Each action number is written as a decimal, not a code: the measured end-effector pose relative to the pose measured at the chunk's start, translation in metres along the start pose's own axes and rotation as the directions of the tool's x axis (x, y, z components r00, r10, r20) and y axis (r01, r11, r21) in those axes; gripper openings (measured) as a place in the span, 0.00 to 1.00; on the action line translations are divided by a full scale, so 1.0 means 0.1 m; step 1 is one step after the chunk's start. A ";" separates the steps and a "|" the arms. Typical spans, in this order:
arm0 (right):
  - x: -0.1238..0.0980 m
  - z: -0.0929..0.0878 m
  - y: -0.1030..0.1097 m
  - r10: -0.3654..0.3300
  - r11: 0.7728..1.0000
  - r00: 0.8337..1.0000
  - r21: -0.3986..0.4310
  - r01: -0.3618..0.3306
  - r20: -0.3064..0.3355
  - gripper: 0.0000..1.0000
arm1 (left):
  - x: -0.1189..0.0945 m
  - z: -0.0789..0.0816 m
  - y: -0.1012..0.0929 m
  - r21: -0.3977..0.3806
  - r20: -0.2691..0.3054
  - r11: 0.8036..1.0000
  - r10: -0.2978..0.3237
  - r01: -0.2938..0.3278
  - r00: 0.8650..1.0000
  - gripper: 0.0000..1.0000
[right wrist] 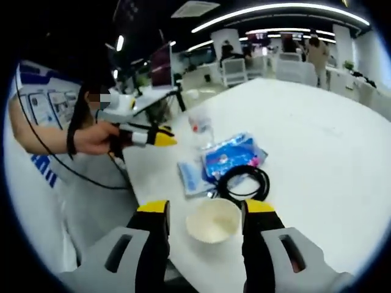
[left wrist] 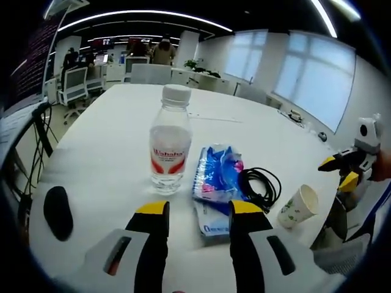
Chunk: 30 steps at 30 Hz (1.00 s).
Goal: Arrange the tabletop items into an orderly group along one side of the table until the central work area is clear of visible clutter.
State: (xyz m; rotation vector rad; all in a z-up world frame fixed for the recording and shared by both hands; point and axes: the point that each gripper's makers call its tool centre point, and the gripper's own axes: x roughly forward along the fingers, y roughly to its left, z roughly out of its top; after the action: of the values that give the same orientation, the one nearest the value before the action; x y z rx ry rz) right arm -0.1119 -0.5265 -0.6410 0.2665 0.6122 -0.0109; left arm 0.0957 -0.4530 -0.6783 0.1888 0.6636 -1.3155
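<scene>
Clear plastic bottle [left wrist: 170,140], white cap

White table [left wrist: 110,140], clear bottle [left wrist: 169,141] with white cap and red-white label, blue-and-white patterned packet [left wrist: 217,174], black coiled cable [left wrist: 261,186], white paper cup [left wrist: 298,206] with green print, black mouse [left wrist: 58,211], yellow-tipped black left tool [left wrist: 197,210]

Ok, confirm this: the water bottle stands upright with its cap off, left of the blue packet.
Not quite. The water bottle does stand upright, left of the blue packet, but its white cap is on, not off. The left gripper view shows it.
</scene>
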 end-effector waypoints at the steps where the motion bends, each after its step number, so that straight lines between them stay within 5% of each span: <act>1: -0.01 0.00 -0.02 -0.004 1.000 1.000 0.004 0.004 0.003 0.46 | 0.00 0.00 0.00 0.001 0.000 1.000 -0.002 0.002 1.000 0.38; 19: 0.05 0.00 -0.03 -0.003 0.999 1.000 0.054 0.002 0.022 0.45 | 0.10 0.09 -0.05 0.021 0.001 1.000 -0.010 0.010 1.000 0.39; 30: -0.01 -0.02 -0.11 -0.026 0.997 0.999 0.075 0.024 0.027 0.45 | 0.30 0.34 0.18 -0.014 0.040 0.997 0.082 -0.081 0.996 0.51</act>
State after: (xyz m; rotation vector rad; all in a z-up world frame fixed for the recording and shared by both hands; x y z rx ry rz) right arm -0.1147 -0.5368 -0.6443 0.3309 0.5877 -0.0621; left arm 0.1266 -0.4899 -0.6717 0.1774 0.6231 -1.2339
